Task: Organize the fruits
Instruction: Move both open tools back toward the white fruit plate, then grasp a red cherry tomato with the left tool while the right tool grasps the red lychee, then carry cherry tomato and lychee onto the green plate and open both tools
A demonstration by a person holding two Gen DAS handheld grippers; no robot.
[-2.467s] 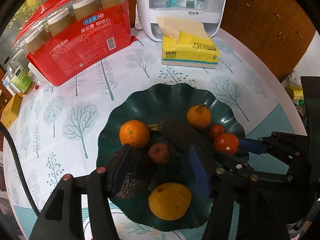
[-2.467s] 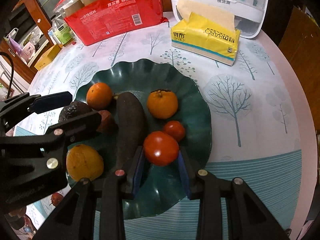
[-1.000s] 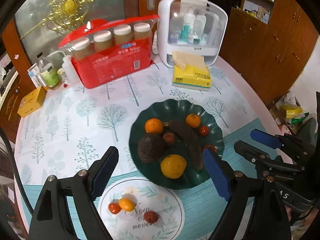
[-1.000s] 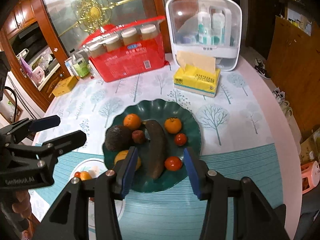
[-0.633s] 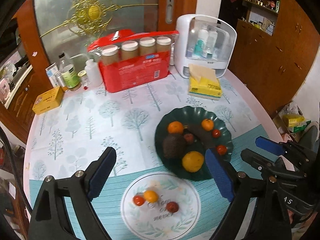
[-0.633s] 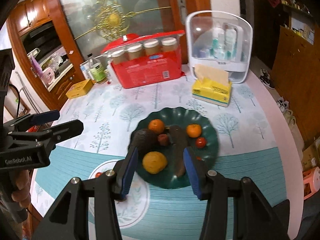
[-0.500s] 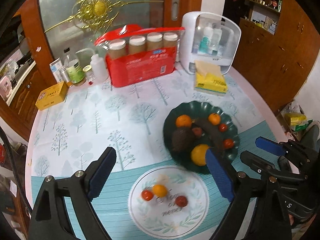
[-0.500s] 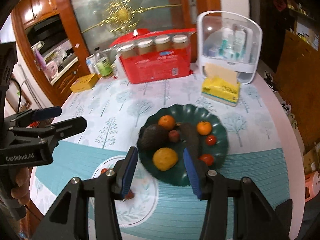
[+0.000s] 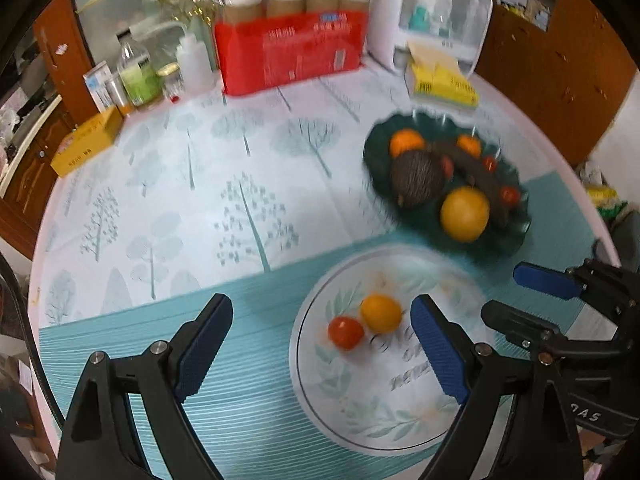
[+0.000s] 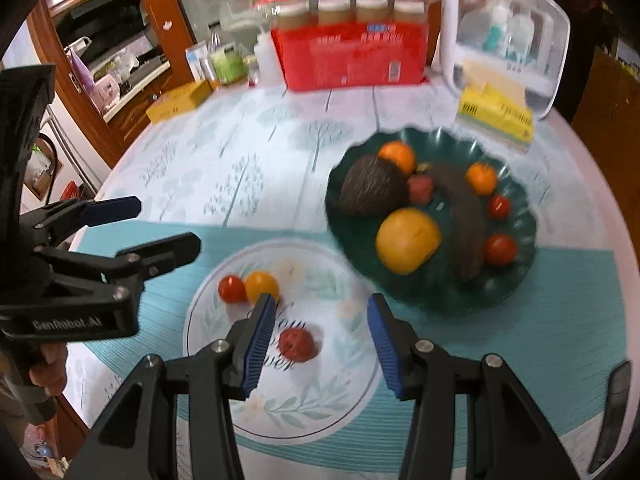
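A round table (image 9: 168, 184) under a tree-printed cloth is seen, ringed by wooden cabinets (image 10: 116, 92). At 12 o'clock a red cup pack (image 9: 292, 48) is set, blurred. The green dish (image 10: 516, 268) of fruits lies at 2 o'clock. Three small fruits (image 10: 262, 286) are held by the white plate (image 10: 320, 412). Both the left gripper (image 9: 320, 350) and right gripper (image 10: 318, 340) are spread wide, nothing held.

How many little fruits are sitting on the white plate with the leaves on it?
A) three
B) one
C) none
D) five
A: the right wrist view shows three on the white plate: a small red tomato, a small orange fruit touching it, and a dark red fruit lying apart, nearer the camera.
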